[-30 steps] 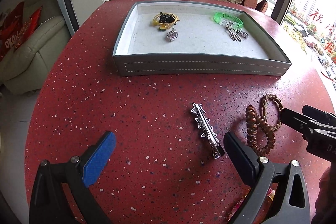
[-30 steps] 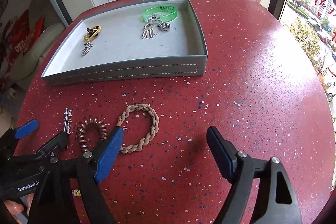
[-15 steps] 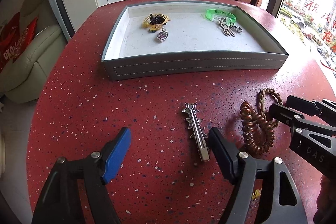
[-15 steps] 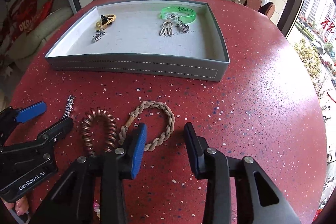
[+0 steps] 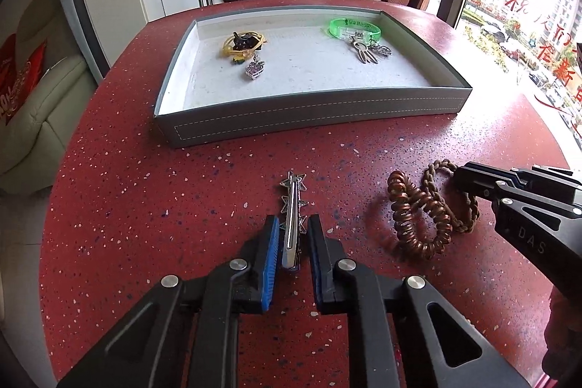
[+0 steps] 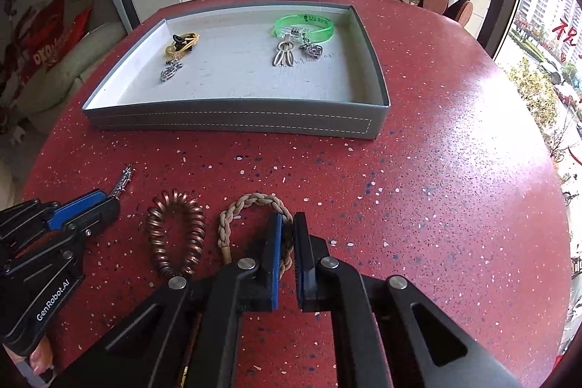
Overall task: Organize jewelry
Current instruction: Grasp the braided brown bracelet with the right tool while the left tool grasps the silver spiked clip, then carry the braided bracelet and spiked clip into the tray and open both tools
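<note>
Tongs on both sides are down at the red speckled bench, and I see each pair narrowed around a piece of jewelry. My left tongs bracket the silver star hair clip, which lies flat on the bench pointing toward the tray; the blue pads sit close on either side of its near half, though I cannot tell if they are pressing it. My right tongs are closed to a slim gap with the braided tan bracelet pinched between the pads on its right side. Just left of that bracelet lies the copper coil hair tie, touching it in the left wrist view. Beyond them stands the grey tray, well apart from the loose pieces. Inside it, at the far left, a yellow tie with a small silver charm beside it; at the far right, a green wristband with silver pendants against it.
</note>
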Motion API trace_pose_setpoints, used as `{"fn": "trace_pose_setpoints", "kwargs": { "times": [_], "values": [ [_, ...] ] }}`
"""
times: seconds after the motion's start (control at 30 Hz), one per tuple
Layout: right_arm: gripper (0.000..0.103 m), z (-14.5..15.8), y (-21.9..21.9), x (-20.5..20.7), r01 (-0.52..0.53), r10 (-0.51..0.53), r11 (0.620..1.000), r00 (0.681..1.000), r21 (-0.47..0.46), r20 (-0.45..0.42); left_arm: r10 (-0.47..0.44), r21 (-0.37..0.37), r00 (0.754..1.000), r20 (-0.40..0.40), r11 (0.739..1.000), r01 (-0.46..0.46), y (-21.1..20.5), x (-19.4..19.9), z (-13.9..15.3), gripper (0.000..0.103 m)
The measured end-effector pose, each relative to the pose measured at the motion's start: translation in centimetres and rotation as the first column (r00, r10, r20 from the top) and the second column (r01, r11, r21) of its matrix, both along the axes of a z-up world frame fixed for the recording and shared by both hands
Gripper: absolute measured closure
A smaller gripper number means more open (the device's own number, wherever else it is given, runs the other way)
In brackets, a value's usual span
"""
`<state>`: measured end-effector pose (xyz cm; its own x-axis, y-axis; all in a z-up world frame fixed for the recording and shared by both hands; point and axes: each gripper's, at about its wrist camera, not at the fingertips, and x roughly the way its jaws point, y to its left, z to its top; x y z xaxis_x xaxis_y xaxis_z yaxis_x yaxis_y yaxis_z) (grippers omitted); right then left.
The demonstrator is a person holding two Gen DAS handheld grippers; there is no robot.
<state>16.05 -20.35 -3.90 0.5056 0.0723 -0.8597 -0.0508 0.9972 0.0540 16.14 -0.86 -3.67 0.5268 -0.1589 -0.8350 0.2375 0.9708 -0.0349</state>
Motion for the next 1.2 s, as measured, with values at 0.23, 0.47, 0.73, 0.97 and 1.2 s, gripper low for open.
{"fn": "trace_pose_setpoints", "kwargs": {
  "times": [0.23,0.47,0.73,0.97,1.2],
  "values": [
    [0.096,1.4,-0.6,-0.7,0.003,-0.004,1.000,0.999,0.014,0.031,-0.017,-0.064,1.000,0.021,0.998,0.019,1.1,-0.8,0.8,0.072],
    [0.096,2.2,-0.8,-1.1,0.002,-0.004,0.999,0.999,0.032,0.050,-0.021,-0.096,0.999,0.039,0.995,0.024,2.2,-1.4,1.8,0.072],
    [0.096,3.2,-0.8,-1.3,0.000,-0.004,0.999,0.998,0.049,0.069,-0.016,-0.123,0.999,0.039,0.992,0.020,2.8,-1.6,2.4,0.072],
    [0.096,4.3,-0.9,-1.3,0.002,-0.009,0.997,0.996,0.078,0.088,-0.028,-0.129,0.997,0.076,0.991,0.037,2.9,-1.8,3.9,0.073],
    [0.096,5.4,-0.7,-1.0,-0.011,0.000,0.995,0.994,0.098,0.109,-0.028,-0.164,0.995,0.096,0.986,0.044,3.2,-1.6,5.6,0.073]
  ]
}}
